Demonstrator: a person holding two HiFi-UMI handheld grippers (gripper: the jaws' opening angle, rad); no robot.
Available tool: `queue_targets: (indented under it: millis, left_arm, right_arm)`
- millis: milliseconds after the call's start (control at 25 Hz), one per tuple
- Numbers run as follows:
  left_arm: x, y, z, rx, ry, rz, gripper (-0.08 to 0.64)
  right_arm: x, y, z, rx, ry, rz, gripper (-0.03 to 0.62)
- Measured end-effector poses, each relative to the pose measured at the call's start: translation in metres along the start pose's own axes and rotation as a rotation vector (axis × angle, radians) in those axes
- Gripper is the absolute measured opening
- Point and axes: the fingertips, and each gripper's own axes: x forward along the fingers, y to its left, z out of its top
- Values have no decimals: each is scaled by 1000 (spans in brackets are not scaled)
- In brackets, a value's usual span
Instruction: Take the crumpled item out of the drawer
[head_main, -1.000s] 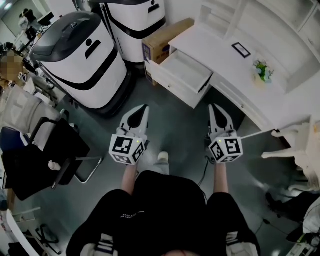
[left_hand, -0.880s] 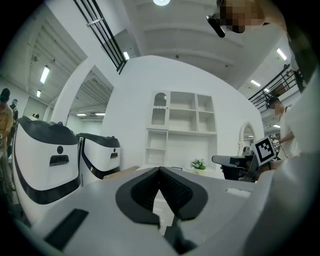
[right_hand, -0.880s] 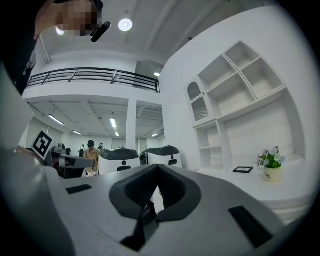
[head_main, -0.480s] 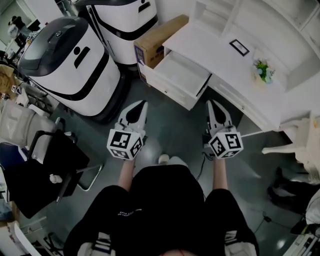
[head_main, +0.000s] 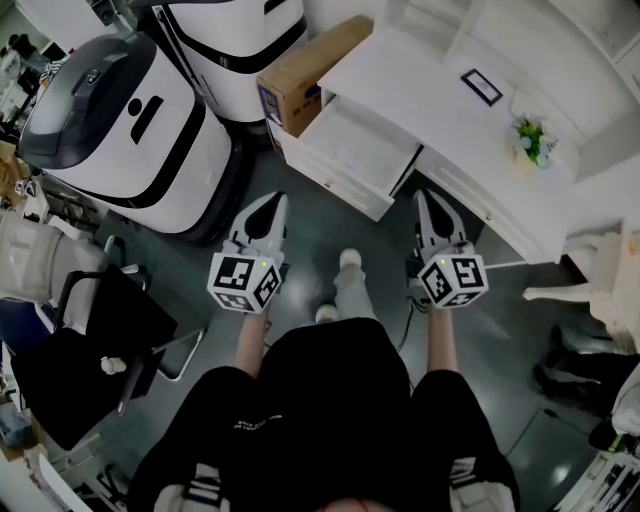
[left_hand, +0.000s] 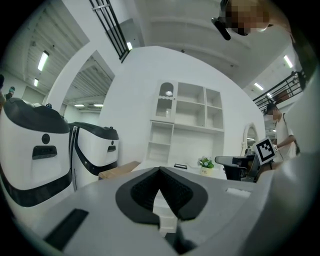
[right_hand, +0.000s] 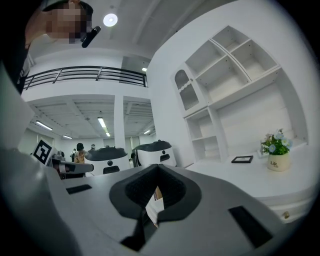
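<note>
The white drawer (head_main: 352, 150) stands pulled out of the white desk (head_main: 420, 95); its inside looks bare white, and I see no crumpled item in it from here. My left gripper (head_main: 272, 200) is held over the grey floor just short of the drawer's front, jaws shut and empty. At the same height my right gripper (head_main: 425, 198) sits below the desk's edge, to the right of the drawer, also shut with nothing held. Each gripper view, left gripper (left_hand: 160, 170) and right gripper (right_hand: 157, 167), shows its black pads meeting at the tips.
A cardboard box (head_main: 305, 68) sits left of the drawer, beside two large white-and-black machines (head_main: 120, 130). On the desk are a small picture frame (head_main: 482, 87) and a potted plant (head_main: 533, 138). A black chair (head_main: 90, 335) stands at left, white furniture (head_main: 600, 285) at right.
The person has stepped forward, one foot now ahead. Both grippers have moved nearer the drawer's front, still shut.
</note>
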Motion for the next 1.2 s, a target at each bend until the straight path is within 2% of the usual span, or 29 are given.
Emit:
queue_targets:
  millis: [200, 360, 640, 920, 1200]
  left_arm:
    - [37, 12, -2, -33, 5, 1, -3]
    - [72, 22, -6, -49, 30, 4, -3]
    - [131, 38, -16, -81, 72, 39, -3]
    - [177, 51, -33, -123, 122, 85, -2]
    - [206, 60, -64, -159, 196, 108, -2]
  right_arm:
    - [41, -16, -4, 1, 22, 24, -8]
    - [77, -29, -5, 38, 37, 57, -8]
    - [134, -53, -11, 38, 97, 120, -8]
    - [182, -74, -32, 91, 178, 182, -8]
    - [221, -80, -75, 100, 298, 226, -8]
